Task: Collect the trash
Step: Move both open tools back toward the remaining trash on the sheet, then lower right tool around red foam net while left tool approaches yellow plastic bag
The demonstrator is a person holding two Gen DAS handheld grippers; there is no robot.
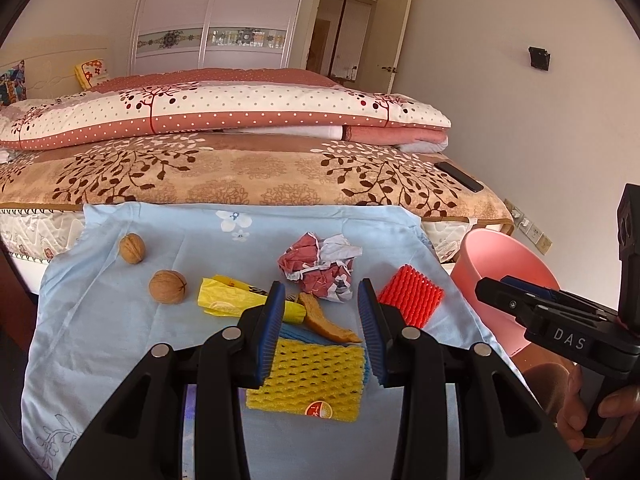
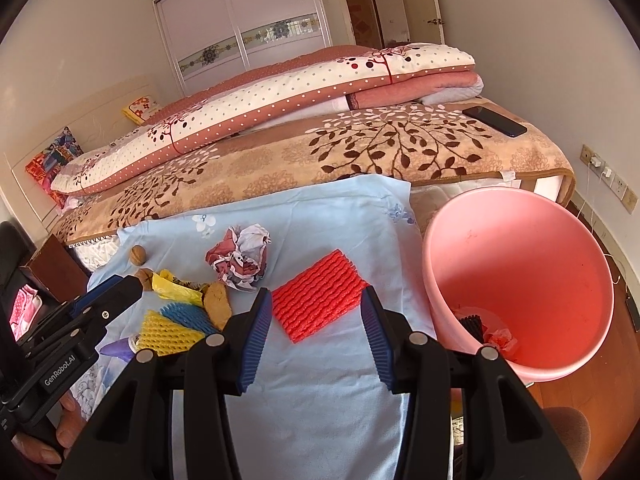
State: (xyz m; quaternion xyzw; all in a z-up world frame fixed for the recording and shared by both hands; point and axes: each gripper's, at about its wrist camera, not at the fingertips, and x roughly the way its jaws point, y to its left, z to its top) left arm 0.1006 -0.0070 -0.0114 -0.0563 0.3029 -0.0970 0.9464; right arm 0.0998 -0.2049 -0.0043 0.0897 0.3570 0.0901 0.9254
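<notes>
On a light blue cloth (image 1: 132, 344) lies the trash. There are two walnuts (image 1: 168, 286), a yellow wrapper (image 1: 232, 300), crumpled paper (image 1: 318, 266), a brown peel (image 1: 326, 320) and a yellow foam net (image 1: 308, 384) over a blue one. My left gripper (image 1: 323, 300) hangs open above the peel and yellow net, with nothing gripped. My right gripper (image 2: 316, 300) is open too. A red foam net (image 2: 318, 300) lies on the cloth just beyond its fingertips, untouched. A pink bin (image 2: 540, 248) stands to the right with some scraps at its bottom.
A bed with a leaf-patterned blanket (image 2: 360, 148) and folded quilts runs behind the cloth. A black phone (image 2: 494, 120) lies on the bed's corner. Wall sockets (image 2: 608, 172) and wooden floor are to the right of the bin. A brown box (image 2: 52, 264) stands at the left.
</notes>
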